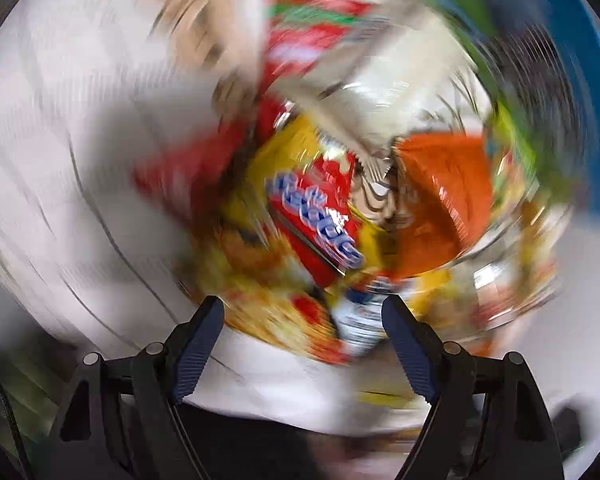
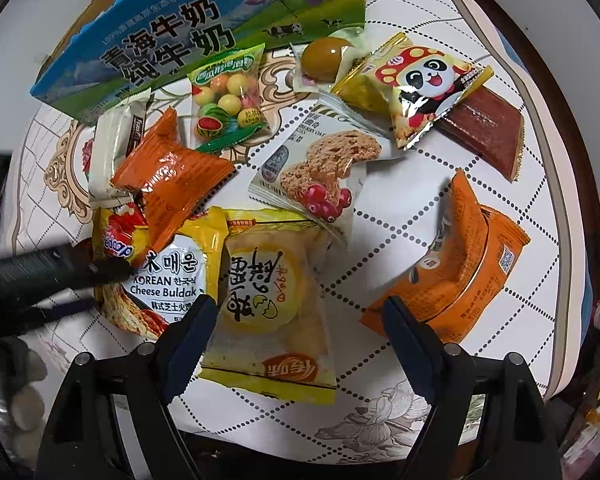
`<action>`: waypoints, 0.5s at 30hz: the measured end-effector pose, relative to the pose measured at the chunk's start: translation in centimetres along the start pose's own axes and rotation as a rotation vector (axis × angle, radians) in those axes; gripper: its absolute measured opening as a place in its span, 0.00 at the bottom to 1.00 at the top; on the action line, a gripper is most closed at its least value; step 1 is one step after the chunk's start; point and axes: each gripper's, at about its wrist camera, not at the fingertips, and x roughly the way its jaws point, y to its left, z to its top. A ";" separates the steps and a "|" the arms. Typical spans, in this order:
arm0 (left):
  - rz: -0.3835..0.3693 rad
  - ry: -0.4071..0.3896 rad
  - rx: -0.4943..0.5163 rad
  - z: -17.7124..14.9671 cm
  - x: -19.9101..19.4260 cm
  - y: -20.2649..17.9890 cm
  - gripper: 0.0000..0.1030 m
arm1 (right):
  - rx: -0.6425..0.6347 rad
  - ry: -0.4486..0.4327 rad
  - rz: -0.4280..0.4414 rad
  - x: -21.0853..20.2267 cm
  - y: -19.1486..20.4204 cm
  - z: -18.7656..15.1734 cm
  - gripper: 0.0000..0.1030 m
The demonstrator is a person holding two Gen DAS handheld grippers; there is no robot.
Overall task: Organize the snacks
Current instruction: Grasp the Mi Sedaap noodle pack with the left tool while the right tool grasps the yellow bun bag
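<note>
Snack packets lie scattered on a patterned tablecloth (image 2: 416,200). My right gripper (image 2: 300,306) points straight down, open, over a yellow egg-cake packet (image 2: 268,300) that lies between its fingers without touching them. To its left lies a Cheese Buldak noodle packet (image 2: 168,280), with a small orange packet (image 2: 172,176) on its top edge. The left gripper (image 2: 100,270) comes in from the left as a dark bar over the noodle packet. The left wrist view is badly blurred. There my left gripper (image 1: 304,316) stands open above the noodle packet (image 1: 268,320), with the orange packet (image 1: 440,192) beyond it.
A blue milk carton box (image 2: 180,32) stands at the back. Around it lie a green candy bag (image 2: 228,96), a cookie packet (image 2: 320,160), a panda packet (image 2: 416,84), a brown packet (image 2: 488,132), a sealed egg (image 2: 324,60) and a large orange packet (image 2: 460,268). The table's edge curves round on the right.
</note>
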 end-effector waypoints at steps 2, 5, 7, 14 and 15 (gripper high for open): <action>-0.091 0.015 -0.157 -0.2 0.6 1.5 0.78 | 0.011 -0.007 0.011 -0.3 -0.2 -0.3 0.84; -0.070 0.061 -0.222 0.4 2.5 2.0 0.82 | 0.010 -0.009 0.004 -0.4 -0.8 -0.3 0.84; -0.053 0.087 -0.257 1.6 3.6 1.9 0.87 | 0.009 -0.005 -0.001 -0.4 -1.1 -0.5 0.84; 0.071 -0.026 -0.127 -0.3 3.7 -3.5 0.91 | -0.001 0.001 -0.022 -0.5 -2.4 -1.8 0.80; 0.118 -0.048 -0.015 -0.9 3.3 -4.7 0.91 | -0.007 0.003 -0.023 -0.6 -2.4 -1.9 0.79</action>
